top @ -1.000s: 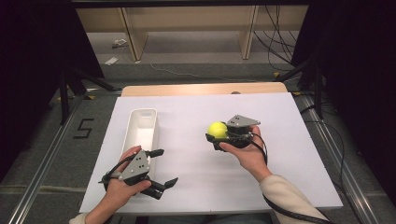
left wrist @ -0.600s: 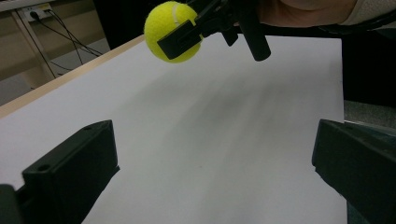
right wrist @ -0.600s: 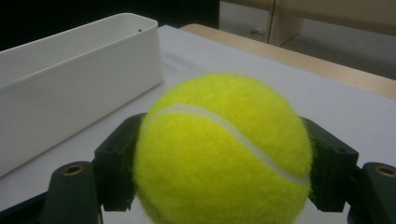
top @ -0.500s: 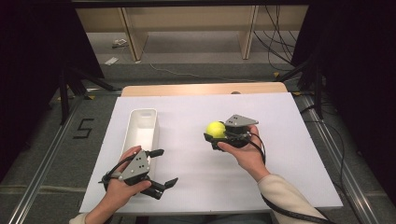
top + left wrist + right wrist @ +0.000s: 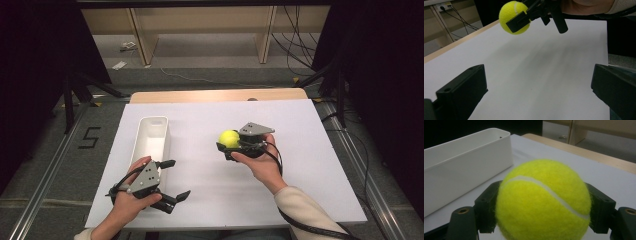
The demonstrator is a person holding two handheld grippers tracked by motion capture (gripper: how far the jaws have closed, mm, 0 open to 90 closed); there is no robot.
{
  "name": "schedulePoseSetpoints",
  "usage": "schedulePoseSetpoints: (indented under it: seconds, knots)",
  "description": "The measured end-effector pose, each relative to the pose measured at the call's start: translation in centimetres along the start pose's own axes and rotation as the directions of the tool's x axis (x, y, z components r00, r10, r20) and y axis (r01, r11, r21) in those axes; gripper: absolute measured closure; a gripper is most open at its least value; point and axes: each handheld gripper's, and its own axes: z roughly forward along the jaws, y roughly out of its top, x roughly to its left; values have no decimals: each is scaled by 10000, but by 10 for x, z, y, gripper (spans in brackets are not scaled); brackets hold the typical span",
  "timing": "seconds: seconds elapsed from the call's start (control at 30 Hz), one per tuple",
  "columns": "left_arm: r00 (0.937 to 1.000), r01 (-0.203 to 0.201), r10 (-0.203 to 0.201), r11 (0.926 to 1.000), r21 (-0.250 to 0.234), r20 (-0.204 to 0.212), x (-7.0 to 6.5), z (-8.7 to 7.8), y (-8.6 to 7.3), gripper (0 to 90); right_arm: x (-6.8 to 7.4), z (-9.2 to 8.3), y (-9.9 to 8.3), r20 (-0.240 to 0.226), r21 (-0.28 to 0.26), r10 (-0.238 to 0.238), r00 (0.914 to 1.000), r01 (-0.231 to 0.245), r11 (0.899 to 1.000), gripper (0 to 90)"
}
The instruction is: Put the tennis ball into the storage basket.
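Note:
A yellow tennis ball [image 5: 229, 138] [image 5: 541, 202] [image 5: 514, 17] sits clamped between the jaws of my right gripper [image 5: 227, 145], which is held a little above the middle of the white table [image 5: 300, 130]. A long white tray [image 5: 152, 136] [image 5: 461, 167] lies to the ball's left. Near the table's front left, just below the tray's near end, my left gripper [image 5: 174, 180] [image 5: 539, 90] stands wide open with nothing between its jaws.
A wooden strip [image 5: 215, 95] runs along the table's far edge. Metal rails [image 5: 45, 170] flank the table on the floor, and cables [image 5: 295, 45] lie beyond the far right corner. Bare white surface lies between the two grippers.

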Motion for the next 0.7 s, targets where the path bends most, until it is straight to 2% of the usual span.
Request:
schedulePoseSetpoints:
  seconds: [0.7]
  knots:
    - [10000,-17,17,10000,7,5,0,0,0,0,4,4,3,-81,-76,-26,10000,25,10000,266]
